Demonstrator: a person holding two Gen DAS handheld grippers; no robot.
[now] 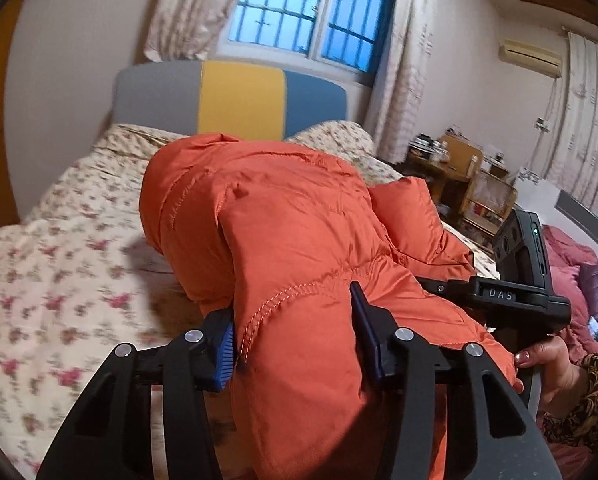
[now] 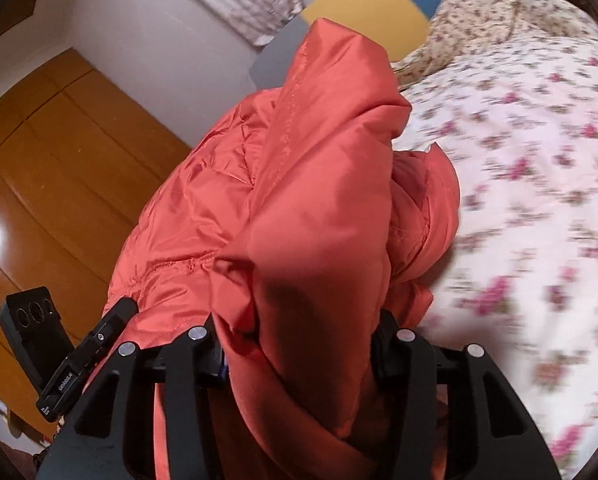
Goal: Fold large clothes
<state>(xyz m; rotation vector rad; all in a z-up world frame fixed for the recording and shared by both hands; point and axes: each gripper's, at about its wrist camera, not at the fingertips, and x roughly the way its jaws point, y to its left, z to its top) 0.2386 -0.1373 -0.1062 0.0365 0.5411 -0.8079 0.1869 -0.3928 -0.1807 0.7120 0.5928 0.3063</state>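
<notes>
Puffy orange quilted jacket bunched, clamped in both claws above floral bed.

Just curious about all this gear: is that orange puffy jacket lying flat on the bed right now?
No, the orange jacket is bunched up and gripped by both the left gripper and right gripper above the floral bed.

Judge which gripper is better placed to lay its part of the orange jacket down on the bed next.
Probably the left. The left gripper pinches the orange jacket low, the rest draped onto the floral bedsheet. The right gripper grips a bunched wad that blocks most of its view.
</notes>
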